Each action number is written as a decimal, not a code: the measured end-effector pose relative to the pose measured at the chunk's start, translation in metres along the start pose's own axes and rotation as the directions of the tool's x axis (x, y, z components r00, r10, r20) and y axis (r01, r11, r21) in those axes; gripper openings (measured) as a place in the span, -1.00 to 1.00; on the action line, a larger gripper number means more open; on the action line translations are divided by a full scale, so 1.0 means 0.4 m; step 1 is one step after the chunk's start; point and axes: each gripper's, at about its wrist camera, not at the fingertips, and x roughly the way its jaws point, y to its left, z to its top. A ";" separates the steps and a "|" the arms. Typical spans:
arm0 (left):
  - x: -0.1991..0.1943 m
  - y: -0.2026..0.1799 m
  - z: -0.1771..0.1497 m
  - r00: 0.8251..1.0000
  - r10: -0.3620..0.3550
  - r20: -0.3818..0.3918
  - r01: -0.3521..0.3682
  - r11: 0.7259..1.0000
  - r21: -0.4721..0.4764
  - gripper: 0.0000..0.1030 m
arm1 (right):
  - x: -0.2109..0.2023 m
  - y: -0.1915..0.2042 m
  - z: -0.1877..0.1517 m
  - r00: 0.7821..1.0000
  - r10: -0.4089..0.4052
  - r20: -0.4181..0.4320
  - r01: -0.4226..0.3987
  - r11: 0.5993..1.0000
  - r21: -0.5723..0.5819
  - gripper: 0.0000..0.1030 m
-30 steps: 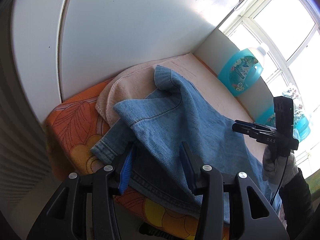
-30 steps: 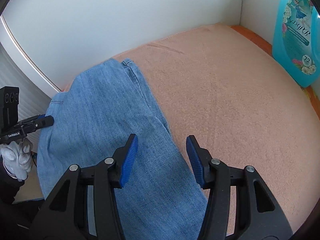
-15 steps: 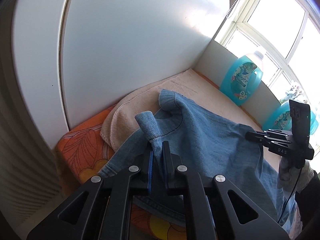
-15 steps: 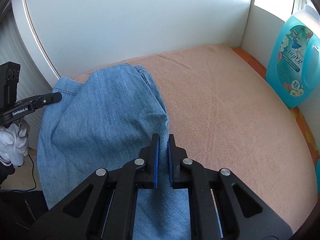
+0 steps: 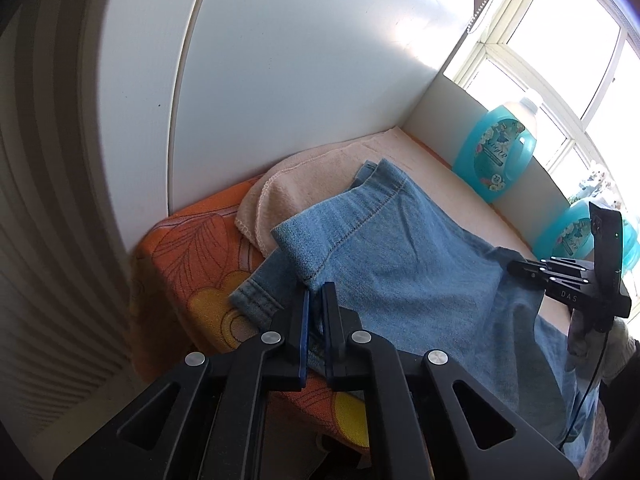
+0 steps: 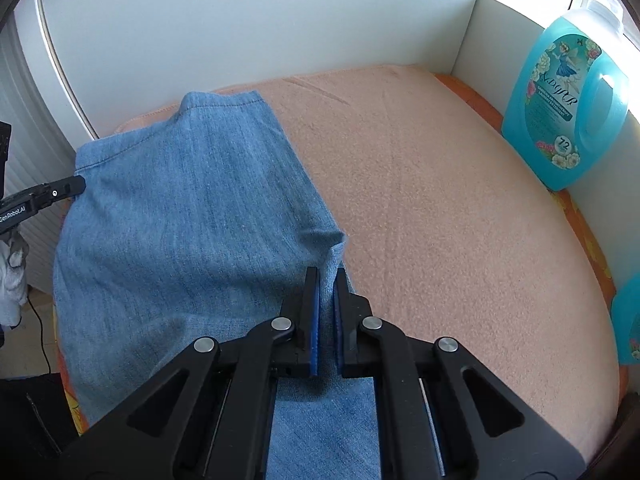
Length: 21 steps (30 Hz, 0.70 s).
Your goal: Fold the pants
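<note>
Light blue denim pants (image 5: pixel 408 264) (image 6: pixel 192 224) lie across a peach towel (image 6: pixel 440 208) on a flat surface. My left gripper (image 5: pixel 317 294) is shut on a pinched fold of denim near the pants' left edge, and the cloth is lifted into a flap above its tips. My right gripper (image 6: pixel 327 276) is shut on the pants' right edge, which stands up in a small peak between the blue pads. Each gripper also shows in the other view: the right gripper (image 5: pixel 516 268) at the right side, the left gripper (image 6: pixel 78 186) at the left side.
An orange flowered cover (image 5: pixel 188 264) lies under the towel. White panels (image 5: pixel 300 60) wall the back and right side. A turquoise detergent bottle (image 6: pixel 560 104) stands at the right wall, a second bottle (image 5: pixel 568 236) nearer. A gloved hand (image 5: pixel 608 344) holds the right gripper.
Both grippers went from wide open to shut on the denim. The left one pulled a fold up from the pants' left edge; the right one lifted the right edge slightly.
</note>
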 end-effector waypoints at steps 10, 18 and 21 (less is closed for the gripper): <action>-0.006 0.038 0.032 1.000 -0.005 -0.020 0.004 0.998 -0.066 -0.60 | 0.019 0.000 0.074 0.999 0.022 -0.032 -0.021 0.999 0.038 0.08; 0.036 0.039 0.053 1.000 0.000 -0.025 -0.002 0.995 -0.096 -0.18 | 0.122 0.013 0.254 0.987 0.159 -0.008 -0.158 0.984 0.088 0.08; 0.043 0.027 0.056 1.000 0.010 -0.003 -0.010 0.997 -0.077 -0.37 | 0.188 0.004 0.307 0.984 0.175 -0.018 -0.171 0.977 0.126 0.08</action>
